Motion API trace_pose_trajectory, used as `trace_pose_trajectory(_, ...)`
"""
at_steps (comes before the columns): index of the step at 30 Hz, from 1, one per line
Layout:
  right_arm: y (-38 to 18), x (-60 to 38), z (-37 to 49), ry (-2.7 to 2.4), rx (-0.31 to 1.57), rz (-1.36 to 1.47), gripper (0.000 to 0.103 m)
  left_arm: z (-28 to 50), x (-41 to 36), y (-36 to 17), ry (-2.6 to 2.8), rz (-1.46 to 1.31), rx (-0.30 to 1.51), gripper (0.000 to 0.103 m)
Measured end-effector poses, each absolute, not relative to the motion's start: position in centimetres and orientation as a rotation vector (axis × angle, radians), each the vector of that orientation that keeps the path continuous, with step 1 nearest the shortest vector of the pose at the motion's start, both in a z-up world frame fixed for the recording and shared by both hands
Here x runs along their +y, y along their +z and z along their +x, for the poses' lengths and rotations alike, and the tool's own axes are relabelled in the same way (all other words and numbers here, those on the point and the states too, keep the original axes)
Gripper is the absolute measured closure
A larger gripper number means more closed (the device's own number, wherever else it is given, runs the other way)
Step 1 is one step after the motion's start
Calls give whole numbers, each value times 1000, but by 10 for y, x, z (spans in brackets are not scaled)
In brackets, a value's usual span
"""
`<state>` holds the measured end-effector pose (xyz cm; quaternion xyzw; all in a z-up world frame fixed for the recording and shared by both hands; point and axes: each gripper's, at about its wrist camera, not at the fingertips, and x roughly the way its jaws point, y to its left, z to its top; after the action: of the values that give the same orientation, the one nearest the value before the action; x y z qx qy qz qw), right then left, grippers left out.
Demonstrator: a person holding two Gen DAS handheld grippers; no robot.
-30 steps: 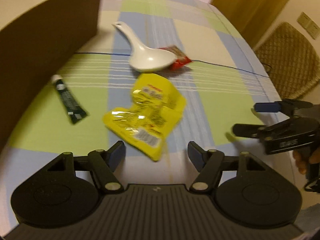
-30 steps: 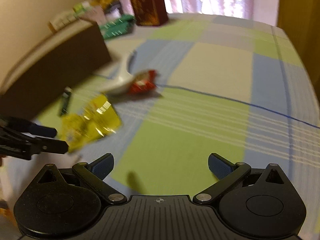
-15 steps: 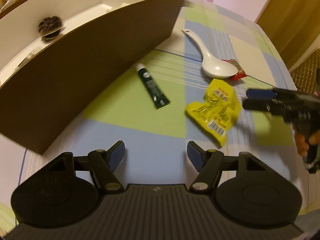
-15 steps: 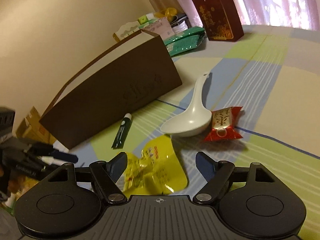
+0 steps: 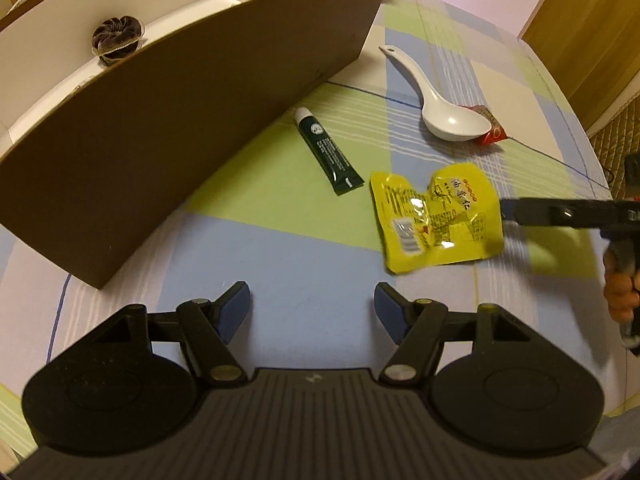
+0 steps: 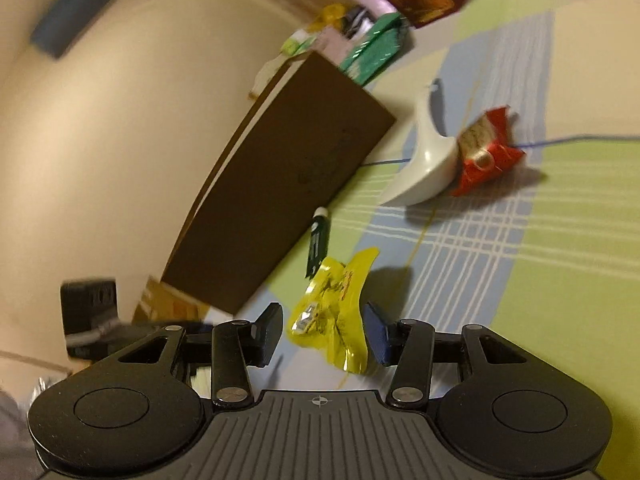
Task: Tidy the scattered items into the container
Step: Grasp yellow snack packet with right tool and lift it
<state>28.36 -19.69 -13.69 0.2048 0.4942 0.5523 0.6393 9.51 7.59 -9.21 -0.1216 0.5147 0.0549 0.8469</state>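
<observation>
Tongs of the right gripper [image 6: 322, 334] are closing around the yellow packet [image 6: 336, 316], which lies on the tablecloth [image 5: 304, 264] between them, not yet pinched. Left gripper [image 5: 312, 308] hangs apart, empty, farther from it. Far left, the brown box [image 5: 192, 104] holds a dark scrunchie [image 5: 117, 38].

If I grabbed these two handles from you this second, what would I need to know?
Right tool: jaws closing around the yellow packet, not yet clamped.
Left tool: open, empty, hovering above the tablecloth.
Brown box: holds a dark scrunchie.
Left on the cloth: green tube, white spoon, red wrapper beside the spoon.
Next: finish the grip, drop the packet into the box, then the rest.
</observation>
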Motion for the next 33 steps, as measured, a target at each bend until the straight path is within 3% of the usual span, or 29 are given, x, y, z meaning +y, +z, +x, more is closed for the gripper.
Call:
trace_pose_trajectory(7, -153, -177, 297, 1234, 1182, 604, 56, 93, 79, -89, 117, -248, 1086, 39)
trace_pose_trajectory(8, -154, -174, 297, 1231, 1192, 602, 83, 92, 80, -89, 120, -250, 1084, 39)
trace_pose_trajectory(9, -156, -170, 296, 1227, 1213, 590, 93, 91, 81, -89, 124, -251, 1082, 39)
trace_pose_trajectory(10, -159, -168, 295, 1219, 1237, 573, 95, 89, 81, -88, 127, -253, 1081, 39)
trace_pose_trajectory(29, -138, -282, 270, 898, 1190, 913, 97, 108, 70, -83, 98, -177, 1031, 39)
trace_pose_trajectory(33, -135, -304, 266, 832, 1161, 941, 97, 132, 63, -83, 90, -99, 1005, 51)
